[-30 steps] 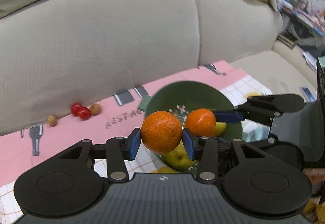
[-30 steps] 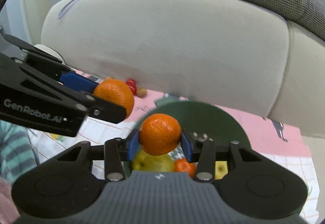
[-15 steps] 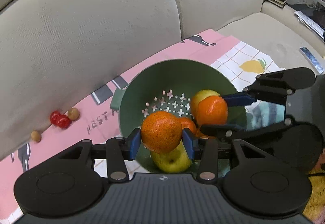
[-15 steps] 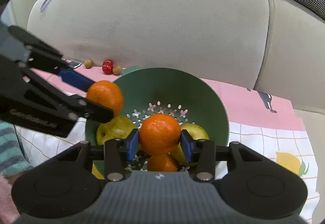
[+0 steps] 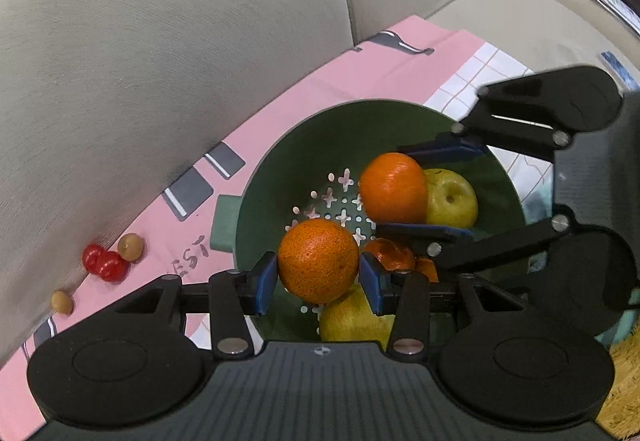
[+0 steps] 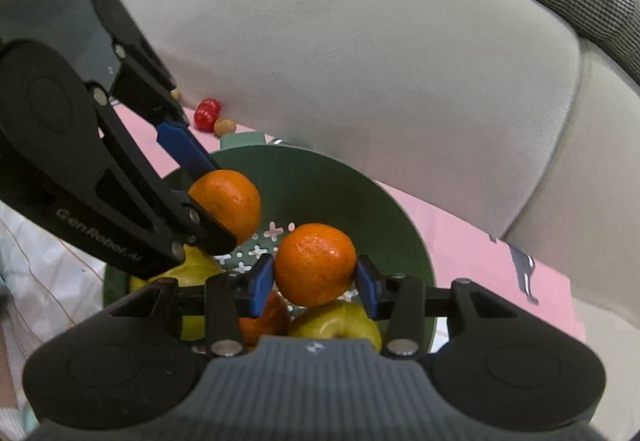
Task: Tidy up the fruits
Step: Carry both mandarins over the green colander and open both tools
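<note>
A green colander bowl stands on a pink cloth in front of a sofa back. It holds two yellow-green apples and an orange. My left gripper is shut on an orange just above the bowl's near side. My right gripper is shut on a second orange and hangs inside the bowl over an apple. The two grippers come in from opposite sides, and their oranges are close together but apart.
Two red cherry tomatoes and small brown fruits lie on the pink cloth at the foot of the beige sofa cushion. A white checked cloth lies beside the bowl.
Both grippers have sunk and tilted down over the bowl, each carrying its orange. The bowl's inside and its fruit now show fully. Neither grip has changed.
</note>
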`<action>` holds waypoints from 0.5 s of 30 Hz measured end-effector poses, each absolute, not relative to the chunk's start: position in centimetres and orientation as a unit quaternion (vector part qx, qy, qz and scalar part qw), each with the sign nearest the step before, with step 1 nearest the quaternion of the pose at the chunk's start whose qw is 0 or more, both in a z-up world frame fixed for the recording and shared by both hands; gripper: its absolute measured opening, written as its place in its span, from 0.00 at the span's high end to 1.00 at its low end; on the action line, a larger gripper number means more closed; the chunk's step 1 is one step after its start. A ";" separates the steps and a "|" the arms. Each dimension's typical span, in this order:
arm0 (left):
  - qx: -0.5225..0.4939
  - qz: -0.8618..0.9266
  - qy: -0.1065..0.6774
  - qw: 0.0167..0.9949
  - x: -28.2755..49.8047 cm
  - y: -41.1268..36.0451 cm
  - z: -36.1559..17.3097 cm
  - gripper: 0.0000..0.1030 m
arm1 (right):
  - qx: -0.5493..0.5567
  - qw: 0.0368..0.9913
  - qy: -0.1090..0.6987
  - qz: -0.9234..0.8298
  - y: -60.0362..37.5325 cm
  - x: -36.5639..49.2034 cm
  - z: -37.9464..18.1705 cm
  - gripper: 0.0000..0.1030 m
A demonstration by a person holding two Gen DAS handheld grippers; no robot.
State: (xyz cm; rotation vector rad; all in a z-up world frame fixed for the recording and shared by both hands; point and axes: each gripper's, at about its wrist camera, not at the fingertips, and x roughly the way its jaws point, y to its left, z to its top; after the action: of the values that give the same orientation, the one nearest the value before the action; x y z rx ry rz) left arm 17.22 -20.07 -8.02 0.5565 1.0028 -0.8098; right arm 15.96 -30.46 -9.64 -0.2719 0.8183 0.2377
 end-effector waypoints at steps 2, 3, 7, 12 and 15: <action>0.262 -0.377 0.463 0.758 17.4 -20.4 -8.4 0.51 | -0.139 0.897 0.400 0.127 -30.5 16.5 -10.0 0.59; 0.266 -0.379 0.464 0.755 17.5 -20.5 -8.6 0.51 | -0.142 0.895 0.402 0.133 -30.5 16.7 -10.3 0.59; 0.282 -0.380 0.471 0.744 17.8 -21.0 -9.5 0.51 | -0.153 0.887 0.409 0.153 -30.5 17.4 -11.1 0.59; 0.285 -0.380 0.484 0.735 18.3 -21.2 -10.5 0.51 | -0.155 0.877 0.422 0.169 -30.4 18.1 -12.4 0.59; 0.284 -0.383 0.486 0.732 18.7 -21.3 -10.8 0.51 | -0.151 0.876 0.425 0.173 -30.4 18.4 -12.8 0.59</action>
State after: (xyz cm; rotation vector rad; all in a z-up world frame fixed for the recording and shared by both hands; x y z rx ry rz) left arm 18.69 -21.33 -10.85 0.6245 1.0702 -0.8415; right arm 18.36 -30.36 -12.80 -0.3148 0.8869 0.3609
